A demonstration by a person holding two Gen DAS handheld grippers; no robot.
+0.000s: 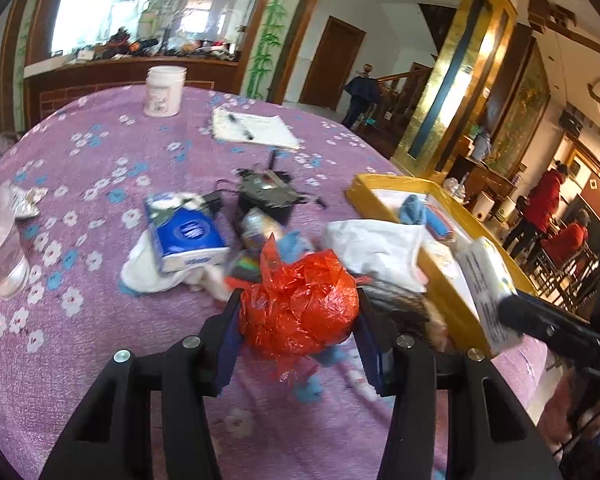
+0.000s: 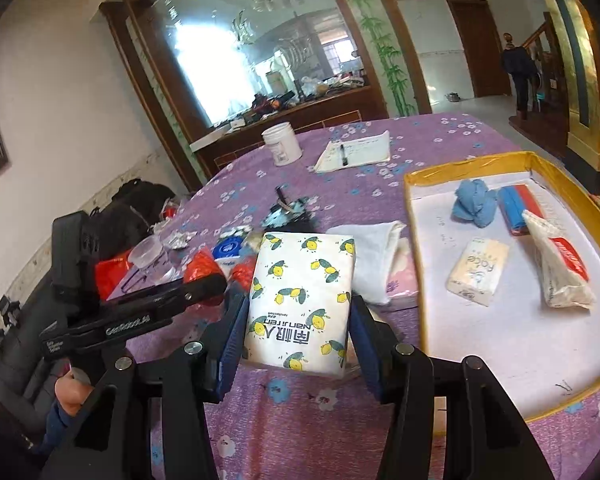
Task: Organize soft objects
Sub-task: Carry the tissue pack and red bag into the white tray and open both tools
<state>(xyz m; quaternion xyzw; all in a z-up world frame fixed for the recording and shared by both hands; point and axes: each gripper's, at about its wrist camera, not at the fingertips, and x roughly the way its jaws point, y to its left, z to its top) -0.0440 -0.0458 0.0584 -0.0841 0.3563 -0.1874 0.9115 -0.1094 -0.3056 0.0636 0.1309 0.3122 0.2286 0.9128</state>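
Note:
My left gripper (image 1: 298,312) is shut on a crumpled red plastic bag (image 1: 300,304), held just above the purple flowered tablecloth (image 1: 80,208). My right gripper (image 2: 298,312) is shut on a white tissue pack with a lemon print (image 2: 300,300), which also shows at the right of the left wrist view as the lemon tissue pack (image 1: 486,292). A yellow-rimmed tray (image 2: 414,240) with a white floor lies to the right. It holds a blue cloth (image 2: 474,202), a small tissue pack (image 2: 476,276), a blue and red pack (image 2: 516,208) and a white bag (image 2: 562,264).
On the cloth lie a blue tissue box (image 1: 188,232), a white towel (image 2: 372,256), a dark gadget with cables (image 1: 266,192), a clear plastic cup (image 1: 0,248), a white jar (image 1: 164,90) and a notepad with a pen (image 1: 252,128). People stand in the room at the right.

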